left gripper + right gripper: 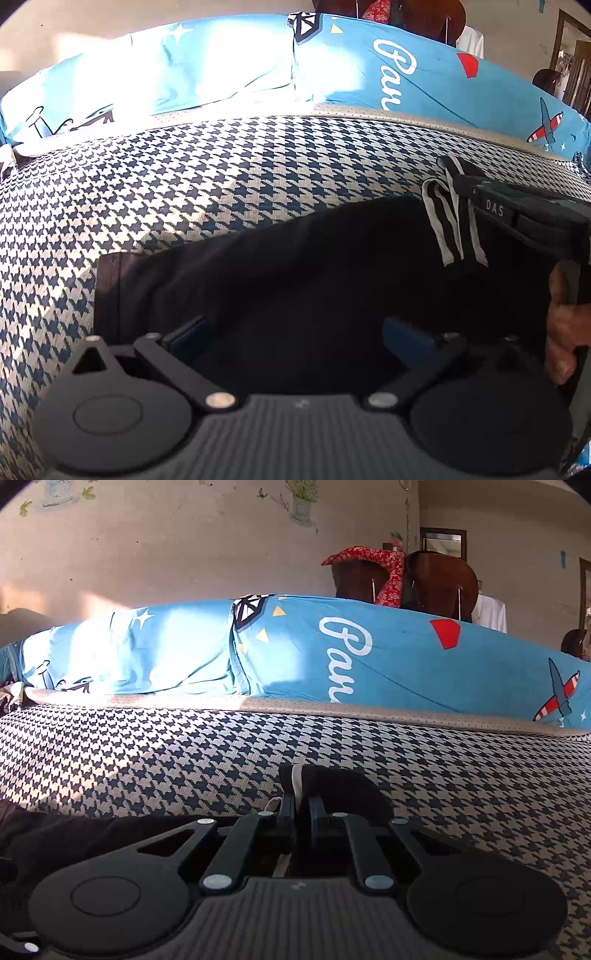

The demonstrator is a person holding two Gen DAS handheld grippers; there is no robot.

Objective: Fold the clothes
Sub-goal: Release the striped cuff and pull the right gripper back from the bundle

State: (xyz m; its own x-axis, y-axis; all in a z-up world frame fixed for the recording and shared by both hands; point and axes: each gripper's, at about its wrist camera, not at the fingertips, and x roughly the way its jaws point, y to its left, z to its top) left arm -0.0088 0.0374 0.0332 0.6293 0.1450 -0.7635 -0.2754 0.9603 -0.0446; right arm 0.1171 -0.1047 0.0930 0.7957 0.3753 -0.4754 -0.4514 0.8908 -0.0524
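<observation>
Houndstooth cover [147,753] open ahead; blue bedding [406,657] blocks beyond.

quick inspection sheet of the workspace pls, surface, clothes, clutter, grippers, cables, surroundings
surface: houndstooth cover, partly sunlit.
job's things: black garment with white-striped edge lying flat.
clutter: blue printed bedding bundled along the far edge.
grippers: left hand-held gripper open over the garment; right hand-held gripper shut on the garment's striped end, a hand on its handle.
cables: nothing seen.
surroundings: wall with decals, brown chair with red floral cloth draped on it.
</observation>
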